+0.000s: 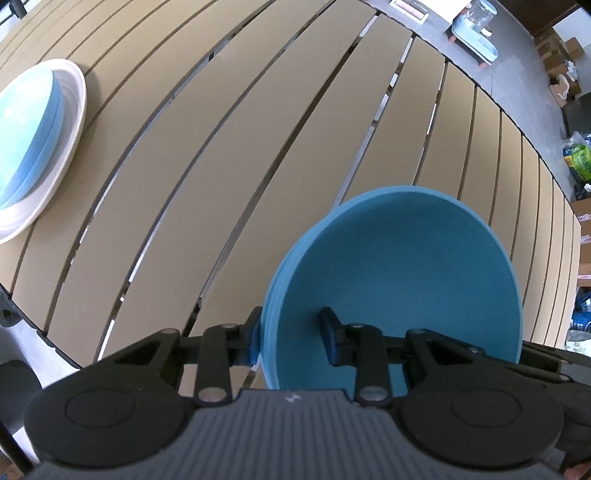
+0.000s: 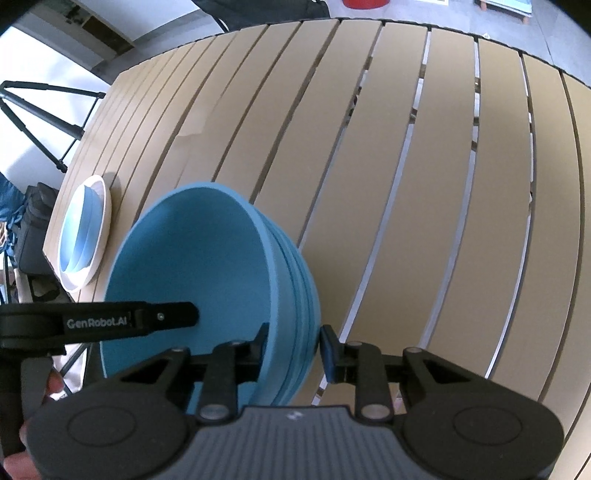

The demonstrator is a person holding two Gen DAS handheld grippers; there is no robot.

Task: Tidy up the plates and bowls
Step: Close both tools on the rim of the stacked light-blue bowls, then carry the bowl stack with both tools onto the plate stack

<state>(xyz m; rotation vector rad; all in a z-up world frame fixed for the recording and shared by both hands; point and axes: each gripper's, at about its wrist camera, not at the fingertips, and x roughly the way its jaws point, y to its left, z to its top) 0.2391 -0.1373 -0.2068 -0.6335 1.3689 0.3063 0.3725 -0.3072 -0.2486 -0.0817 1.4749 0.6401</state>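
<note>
A stack of teal-blue bowls (image 1: pixel 399 273) is held between both grippers above the slatted table. My left gripper (image 1: pixel 291 338) straddles the stack's near rim, one finger outside and one inside the top bowl, shut on it. My right gripper (image 2: pixel 293 350) straddles the opposite rim of the same stack (image 2: pixel 207 266), with a small gap at its outer finger. The left gripper's arm (image 2: pixel 110 321) shows in the right wrist view, reaching into the bowl. A white plate (image 1: pixel 70 140) holding light blue plates (image 1: pixel 29 122) sits at the table's left edge; it also shows in the right wrist view (image 2: pixel 105 210).
The tan slatted table (image 1: pixel 258 147) spreads under both views, with open gaps between slats. A tripod (image 2: pixel 40 110) and bags stand off the table's left side. Boxes and a light blue appliance (image 1: pixel 476 33) lie on the floor beyond the far edge.
</note>
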